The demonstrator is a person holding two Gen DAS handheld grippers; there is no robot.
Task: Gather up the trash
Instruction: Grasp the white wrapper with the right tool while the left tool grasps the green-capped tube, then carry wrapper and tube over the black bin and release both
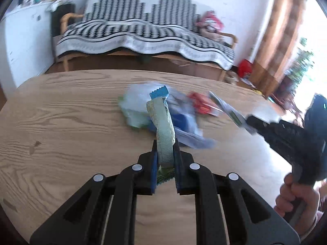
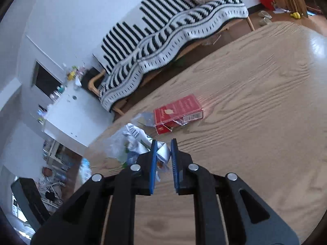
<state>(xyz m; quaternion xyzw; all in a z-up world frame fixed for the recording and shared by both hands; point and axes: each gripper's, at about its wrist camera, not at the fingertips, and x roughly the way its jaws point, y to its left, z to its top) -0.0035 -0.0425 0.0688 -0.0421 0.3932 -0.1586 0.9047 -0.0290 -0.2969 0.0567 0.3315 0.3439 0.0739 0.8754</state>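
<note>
My left gripper [image 1: 165, 145] is shut on a pale green snack wrapper [image 1: 163, 126] with a blue serrated end, held upright above the wooden table [image 1: 71, 122]. Behind it lies a clear plastic bag [image 1: 143, 106] with blue and green trash inside. A red carton [image 1: 202, 103] lies to its right; it also shows in the right wrist view [image 2: 179, 112]. My right gripper [image 2: 163, 149] is shut on a silvery foil wrapper [image 2: 162, 156] beside the crumpled bag [image 2: 126, 140]. The right gripper also shows in the left wrist view [image 1: 251, 122], holding that wrapper [image 1: 226, 110].
A sofa with a black and white blanket [image 1: 143, 32] stands beyond the table's far edge. A white cabinet [image 1: 22, 40] is at the left. A curtain [image 1: 276, 36] and red object [image 1: 245, 67] are on the floor side at the right.
</note>
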